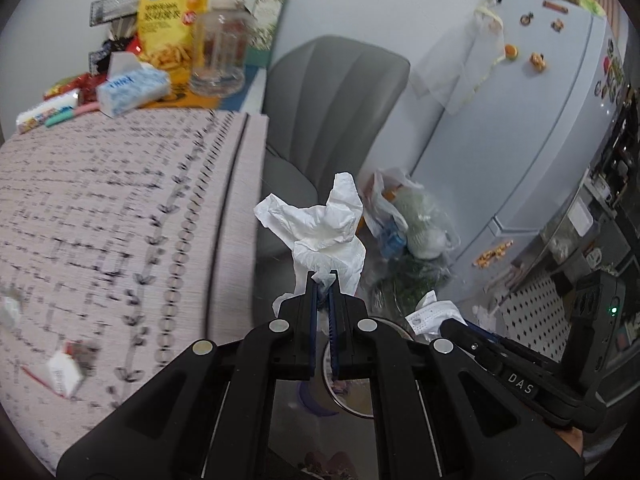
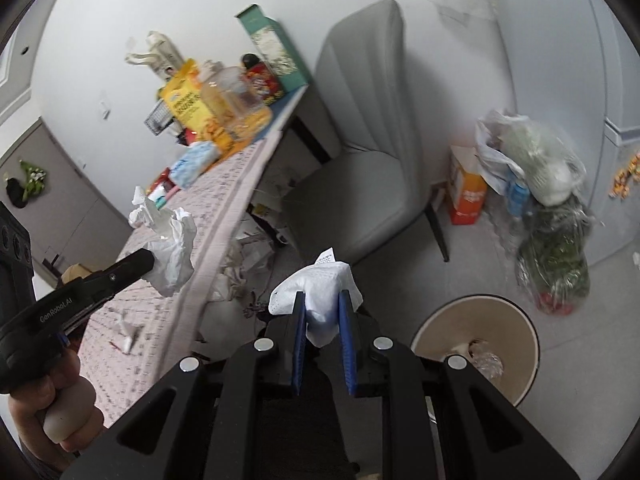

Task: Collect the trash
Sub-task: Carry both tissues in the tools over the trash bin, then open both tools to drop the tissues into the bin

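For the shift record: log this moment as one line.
left gripper: shut on crumpled tissue | right gripper: shut on white face mask | bin: open, on floor right of table

White letters "DAS" stand on the black body of the right claw (image 1: 430, 326), seen low at the right of the left wrist view. "GenRobot.AI" is printed along the black side of the left claw (image 2: 150, 258) in the right wrist view. The print on the snack bag (image 1: 170, 28) and the tissue pack (image 1: 134, 90) is too blurred to read.

White walls, grey chair (image 2: 372, 152), patterned tablecloth table (image 1: 120, 208), pale fridge (image 1: 540, 120), grey floor (image 2: 460, 280).
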Demonstrator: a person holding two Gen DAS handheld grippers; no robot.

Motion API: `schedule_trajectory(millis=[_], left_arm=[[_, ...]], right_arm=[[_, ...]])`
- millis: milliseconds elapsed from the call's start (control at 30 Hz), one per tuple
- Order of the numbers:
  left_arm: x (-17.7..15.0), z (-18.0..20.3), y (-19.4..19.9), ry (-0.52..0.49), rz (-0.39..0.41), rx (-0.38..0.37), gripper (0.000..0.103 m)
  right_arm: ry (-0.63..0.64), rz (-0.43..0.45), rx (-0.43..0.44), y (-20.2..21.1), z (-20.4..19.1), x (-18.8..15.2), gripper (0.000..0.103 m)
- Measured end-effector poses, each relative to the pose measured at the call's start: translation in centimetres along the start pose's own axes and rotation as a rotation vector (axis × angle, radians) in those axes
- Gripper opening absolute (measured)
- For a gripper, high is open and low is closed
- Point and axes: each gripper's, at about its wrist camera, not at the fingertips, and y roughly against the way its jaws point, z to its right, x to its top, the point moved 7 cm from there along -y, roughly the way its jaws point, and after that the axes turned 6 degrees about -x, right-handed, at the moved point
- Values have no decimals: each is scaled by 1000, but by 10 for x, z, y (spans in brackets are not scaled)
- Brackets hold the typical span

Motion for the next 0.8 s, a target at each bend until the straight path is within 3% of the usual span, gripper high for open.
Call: schedule_trajectory(millis=[400,500,567,800], left_arm=[[-24,31,-71,-26,-145,-19,5],[-30,37,-82,-28,-172,-27,5],[-35,44,-89,-28,-192,-41,5],[-55,74,-119,-63,-274,-86,5]], right_arm=[[-134,-67,-62,-40,84,-23,22],[-166,-56,-90,-43,102,-23,33],[-188,-39,-111,-42,114,-21,53],[-235,-16,-145,-31,144,-15,63]])
